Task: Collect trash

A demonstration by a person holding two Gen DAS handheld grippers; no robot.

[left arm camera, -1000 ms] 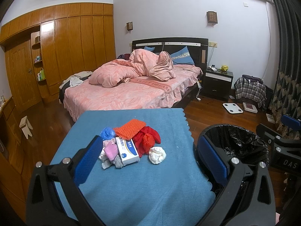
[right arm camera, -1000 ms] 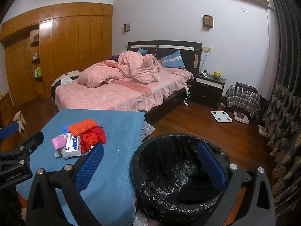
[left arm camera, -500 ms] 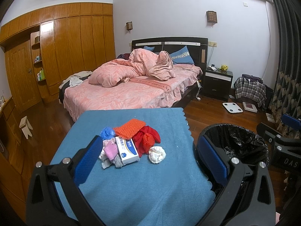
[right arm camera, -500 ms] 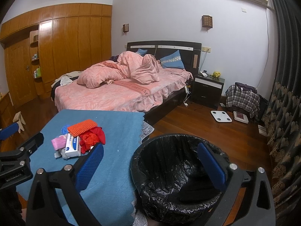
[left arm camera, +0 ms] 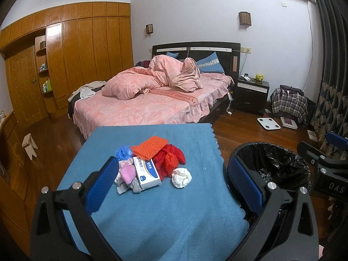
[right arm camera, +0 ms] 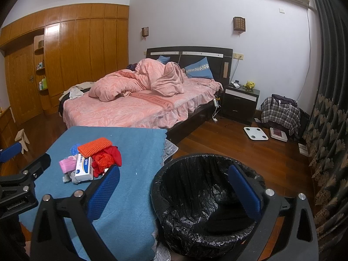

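Trash pile (left arm camera: 150,169) – red, orange, white scraps, box; both grippers wide open – empty

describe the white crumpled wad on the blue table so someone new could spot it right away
Start at the blue-clothed table at the foot of the pink bed, beside the black-lined trash bin. A small heap of trash sits mid-table. The white crumpled wad lies at the heap's bin-side edge, the only all-white, ball-shaped piece, just below the red fabric.
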